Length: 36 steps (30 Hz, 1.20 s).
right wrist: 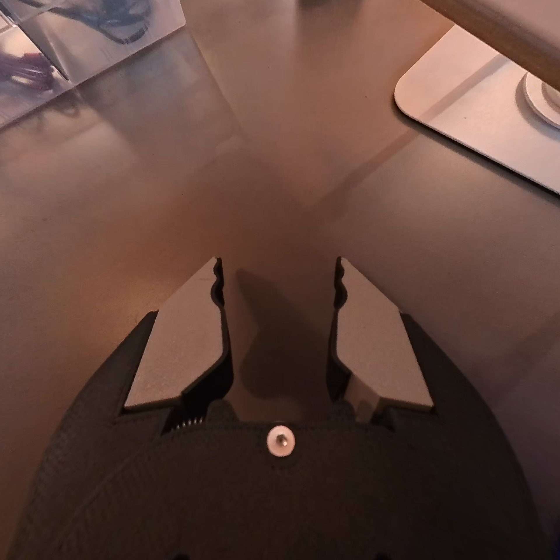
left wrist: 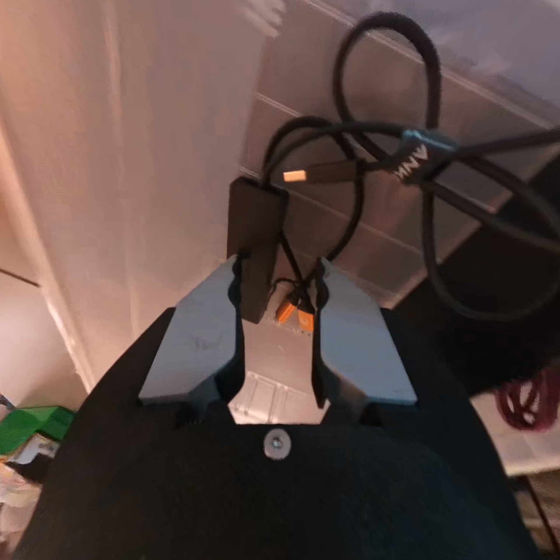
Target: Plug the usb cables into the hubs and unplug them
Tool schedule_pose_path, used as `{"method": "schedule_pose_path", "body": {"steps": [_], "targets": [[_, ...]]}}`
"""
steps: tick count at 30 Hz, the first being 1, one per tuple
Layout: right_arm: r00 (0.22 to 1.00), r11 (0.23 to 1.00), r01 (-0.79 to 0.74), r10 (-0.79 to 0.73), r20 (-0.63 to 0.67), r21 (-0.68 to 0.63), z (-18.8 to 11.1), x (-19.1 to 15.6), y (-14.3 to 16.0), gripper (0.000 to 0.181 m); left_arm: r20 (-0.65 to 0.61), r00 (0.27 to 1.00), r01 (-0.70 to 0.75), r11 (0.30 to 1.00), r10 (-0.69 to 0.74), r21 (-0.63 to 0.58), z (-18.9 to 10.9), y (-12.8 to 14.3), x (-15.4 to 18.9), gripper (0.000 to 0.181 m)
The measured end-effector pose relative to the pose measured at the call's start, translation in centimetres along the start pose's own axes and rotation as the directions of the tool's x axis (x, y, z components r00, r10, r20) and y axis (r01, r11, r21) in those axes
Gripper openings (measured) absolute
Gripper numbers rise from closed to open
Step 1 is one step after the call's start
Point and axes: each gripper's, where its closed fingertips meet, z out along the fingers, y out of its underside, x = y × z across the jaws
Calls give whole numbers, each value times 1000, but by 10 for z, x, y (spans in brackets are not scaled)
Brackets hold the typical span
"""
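Note:
In the left wrist view a black USB hub [left wrist: 257,224] stands on end between my left gripper's fingers, against the left finger. My left gripper [left wrist: 278,263] is open; a gap shows between the hub and the right finger. A black braided cable [left wrist: 433,75] loops beyond it, bound by a strap [left wrist: 424,145], with a loose metal USB plug [left wrist: 294,175] pointing left. Two orange plugs [left wrist: 286,313] lie below, between the fingers. The view is blurred. My right gripper [right wrist: 278,263] is open and empty, low over a bare tabletop [right wrist: 272,181].
A clear compartment box [left wrist: 378,248] lies under the cables; it also shows in the right wrist view [right wrist: 91,45] at the top left. A maroon coiled cable [left wrist: 527,406] lies at the right. A green object [left wrist: 33,421] sits at the lower left. A white stand base [right wrist: 472,121] is at the upper right. My right fingertips sit around 40 cm from my left ones.

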Motion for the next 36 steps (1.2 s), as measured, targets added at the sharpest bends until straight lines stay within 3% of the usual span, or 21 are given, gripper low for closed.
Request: {"method": "schedule_pose_path", "body": {"steps": [3,9,14,17,22,26,30,33,36], "targets": [[1000,1000,6,-6,0,-5,0,-1,1,70,-99,994,-45,999,43,-16,-10,1,17,41],[1000,1000,23,-23,-5,-18,2,-2,2,69,72,997,-17,1000,18,-15,-6,1,-18,57],[999,999,38,-38,-3,-28,3,-4,3,67,51,999,14,997,-18,71,7,-7,-22,32],[999,999,36,-36,1,-28,3,-4,3,66,-35,997,78,994,-75,78,8,-5,-17,33],[1000,999,29,-29,4,-25,2,-3,3,65,94,995,-33,999,34,-6,-4,2,-27,32],[999,999,38,-38,-3,-26,2,-4,3,64,247,967,-55,998,56,-12,-41,11,-38,32],[999,999,40,-40,-7,-23,2,-3,3,63,432,902,-35,999,24,16,-103,22,-55,32],[999,999,38,-38,-8,-20,2,-3,2,63,594,804,-27,1000,13,14,-157,27,-67,32],[999,999,32,-32,-12,-12,0,-2,2,62,767,638,-42,997,74,-61,-219,26,-73,32]]}}
